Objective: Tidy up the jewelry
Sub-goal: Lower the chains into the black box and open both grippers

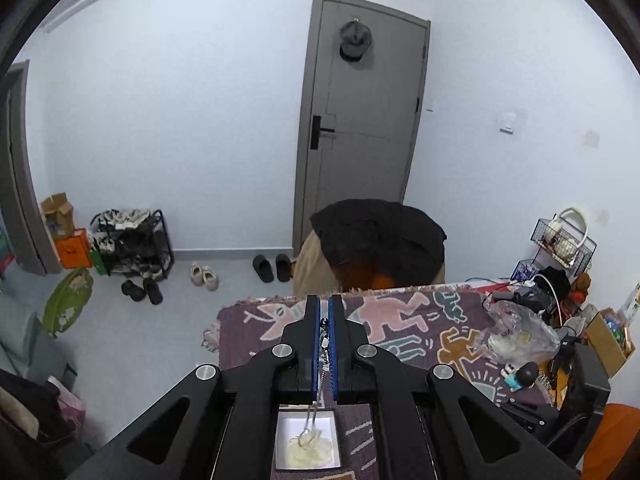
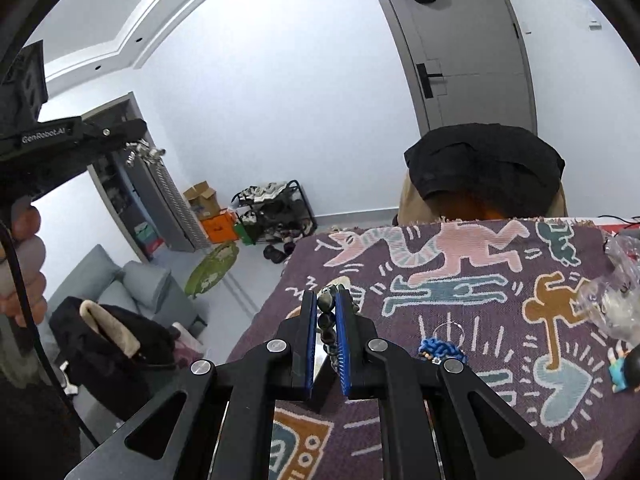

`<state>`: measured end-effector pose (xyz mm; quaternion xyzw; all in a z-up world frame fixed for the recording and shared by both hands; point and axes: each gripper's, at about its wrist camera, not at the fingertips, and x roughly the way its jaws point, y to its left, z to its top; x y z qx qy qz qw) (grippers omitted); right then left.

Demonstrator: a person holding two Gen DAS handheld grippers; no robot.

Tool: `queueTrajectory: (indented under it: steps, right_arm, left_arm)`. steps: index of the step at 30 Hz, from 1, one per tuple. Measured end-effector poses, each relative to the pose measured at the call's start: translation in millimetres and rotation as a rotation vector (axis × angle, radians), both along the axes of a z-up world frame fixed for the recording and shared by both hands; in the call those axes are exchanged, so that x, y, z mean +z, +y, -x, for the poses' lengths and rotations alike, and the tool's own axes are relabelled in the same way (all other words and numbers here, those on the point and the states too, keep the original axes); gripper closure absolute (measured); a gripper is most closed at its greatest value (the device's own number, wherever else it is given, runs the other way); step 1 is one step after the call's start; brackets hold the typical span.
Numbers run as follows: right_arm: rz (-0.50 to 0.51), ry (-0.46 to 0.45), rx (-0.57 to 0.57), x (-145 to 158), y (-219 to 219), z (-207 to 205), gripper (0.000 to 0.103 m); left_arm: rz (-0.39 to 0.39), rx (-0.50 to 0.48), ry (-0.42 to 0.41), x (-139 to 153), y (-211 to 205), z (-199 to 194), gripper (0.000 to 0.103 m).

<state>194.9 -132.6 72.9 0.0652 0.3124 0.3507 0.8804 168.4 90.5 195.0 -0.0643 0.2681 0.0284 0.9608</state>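
Note:
My left gripper is shut on a silver chain necklace that hangs down between the fingers into a white open box, which holds a pale pearl strand. The left gripper also shows at the left of the right wrist view, held high, with the chain dangling from it. My right gripper is shut on a dark green bead bracelet above the patterned cloth. A blue braided bracelet lies on the cloth right of the right fingers.
A purple cloth with figure patterns covers the table. A clear plastic bag, a small figurine, cables and boxes crowd the right end. A chair draped with a black coat stands behind the table.

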Motion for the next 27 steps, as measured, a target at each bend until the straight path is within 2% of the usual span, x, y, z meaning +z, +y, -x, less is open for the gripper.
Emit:
queueTrajectory:
  steps: [5, 12, 17, 22, 26, 27]
  right_arm:
    - [0.008, 0.011, 0.005, -7.6, 4.0, -3.6, 0.092]
    - [0.024, 0.022, 0.018, -16.7, 18.4, -9.1, 0.092]
    - [0.042, 0.037, 0.03, -27.4, 32.9, -15.1, 0.093]
    - [0.047, 0.065, 0.044, -42.0, 45.9, -21.7, 0.093]
    - [0.044, 0.093, 0.061, -56.7, 56.9, -26.2, 0.093]
    - [0.043, 0.103, 0.066, -61.2, 60.3, -28.0, 0.093]
  left_arm:
    - [0.028, -0.017, 0.055, -37.2, 5.1, -7.9, 0.1]
    - [0.109, -0.046, 0.181, -123.2, 9.9, -27.0, 0.1]
    - [0.163, -0.045, 0.241, -172.2, 16.1, -30.0, 0.1]
    - [0.223, -0.043, 0.266, -204.5, 22.7, -31.1, 0.099]
    - [0.256, -0.022, 0.275, -217.9, 32.7, -27.2, 0.097]
    - [0.266, -0.016, 0.274, -220.3, 35.4, -26.3, 0.092]
